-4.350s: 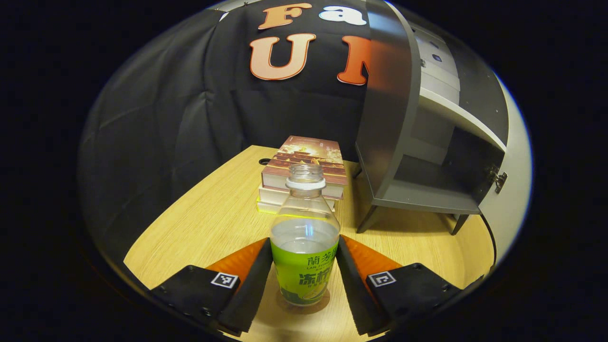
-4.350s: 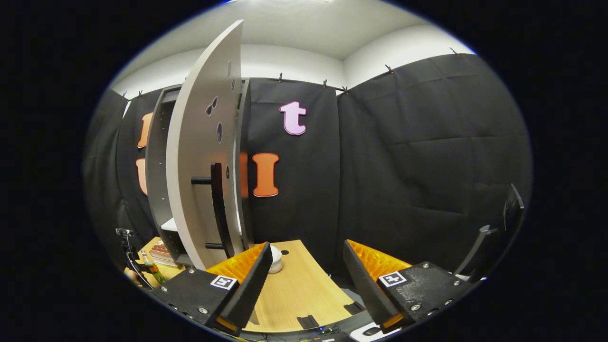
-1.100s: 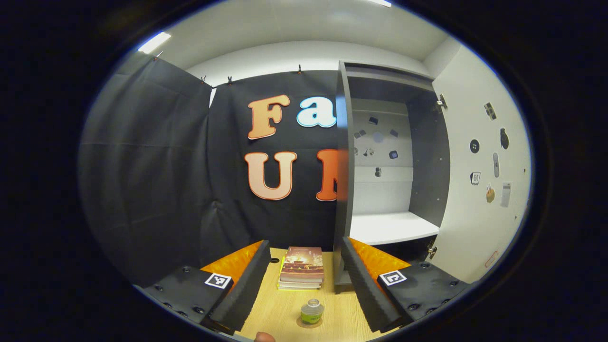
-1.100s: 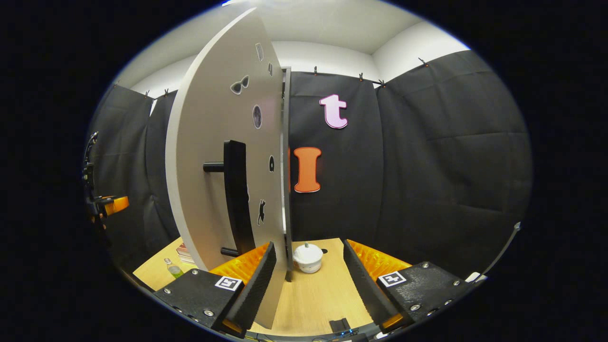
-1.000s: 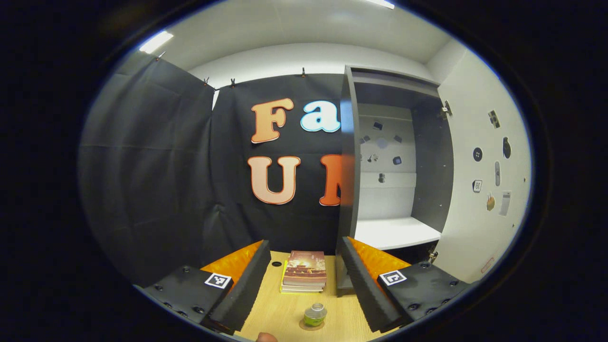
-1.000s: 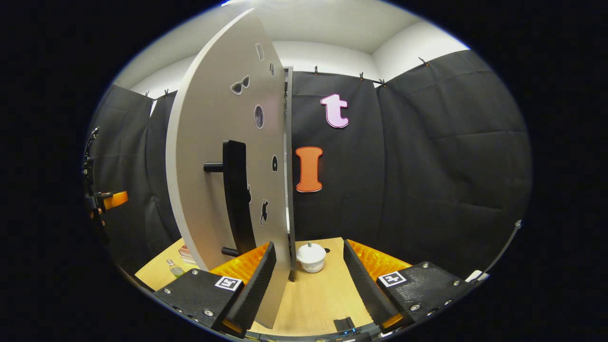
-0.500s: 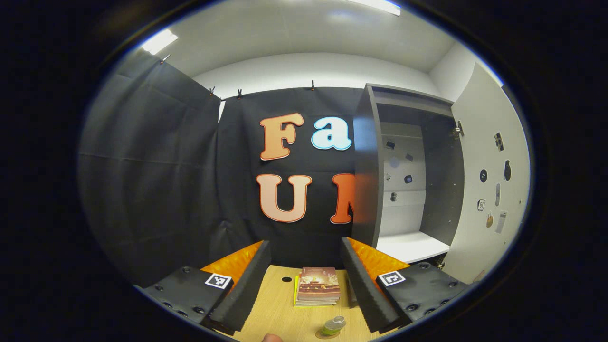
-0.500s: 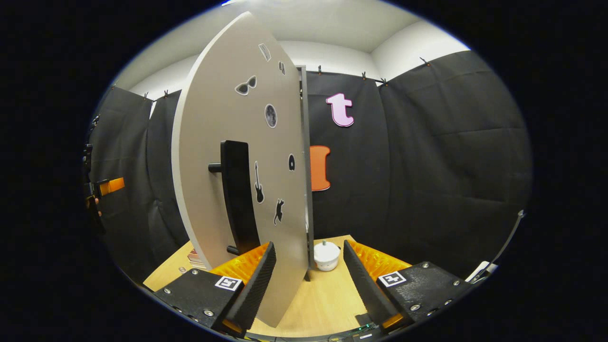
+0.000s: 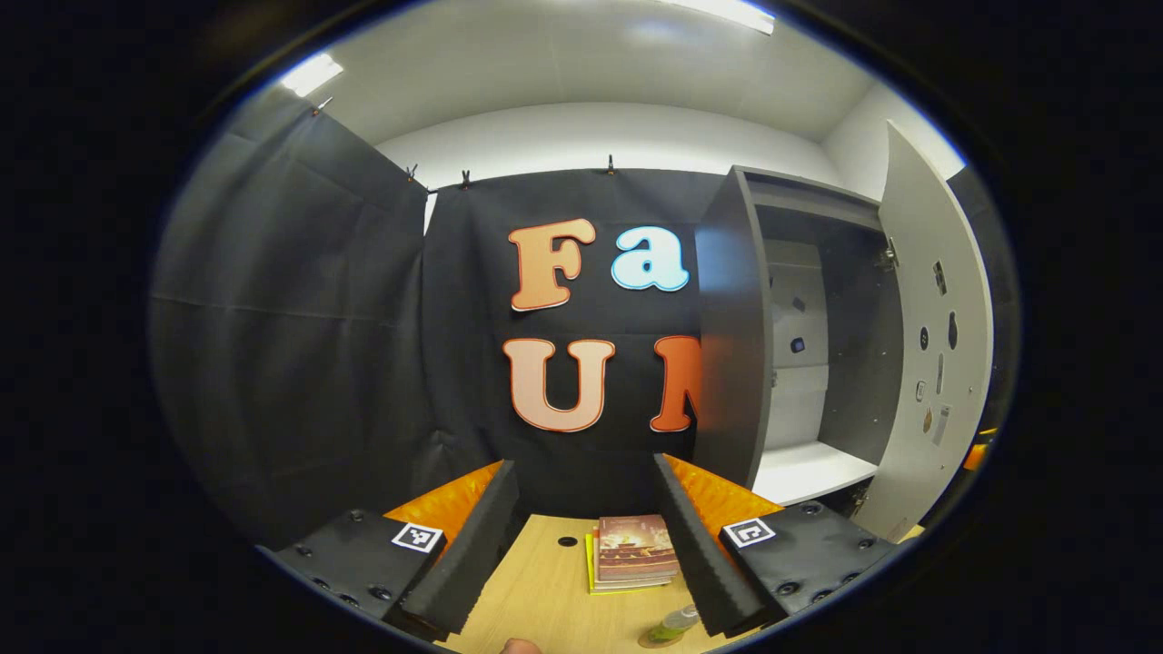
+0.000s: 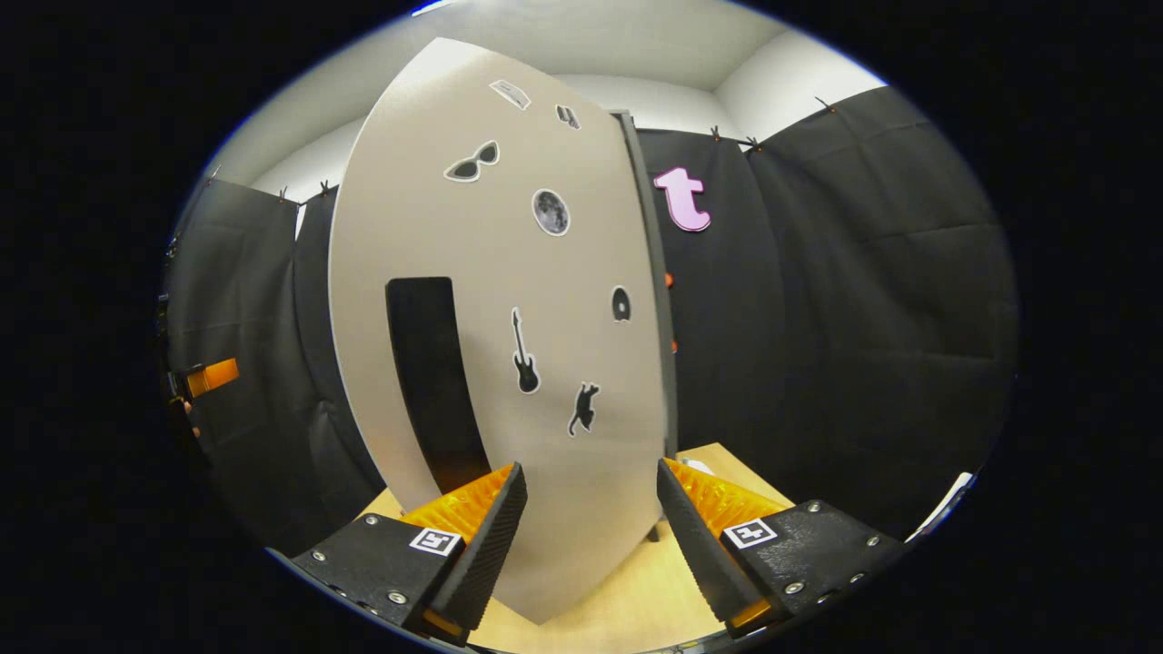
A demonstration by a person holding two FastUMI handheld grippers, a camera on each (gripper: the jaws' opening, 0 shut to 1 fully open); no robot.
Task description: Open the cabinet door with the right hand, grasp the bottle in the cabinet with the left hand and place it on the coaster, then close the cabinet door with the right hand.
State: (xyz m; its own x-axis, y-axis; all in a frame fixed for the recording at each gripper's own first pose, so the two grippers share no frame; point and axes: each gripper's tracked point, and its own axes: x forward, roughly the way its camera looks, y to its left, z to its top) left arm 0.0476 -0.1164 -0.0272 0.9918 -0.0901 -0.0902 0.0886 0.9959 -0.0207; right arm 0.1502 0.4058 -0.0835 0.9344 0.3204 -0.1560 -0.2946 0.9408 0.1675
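— Two grippers, both with fingers spread wide and holding nothing?
— Yes. The left gripper (image 9: 586,536) hangs high above the wooden surface (image 9: 545,595); the bottle (image 9: 670,625) stands far below on its coaster (image 9: 647,641), just beside the right finger's lower tip, near a stack of books (image 9: 633,563).
— And the door?
— The right gripper (image 10: 586,536) faces the cabinet door (image 10: 509,363), partly open, its black handle (image 10: 434,372) up and left of the left finger. From the left gripper view, the cabinet (image 9: 790,345) shows a white shelf (image 9: 804,470).
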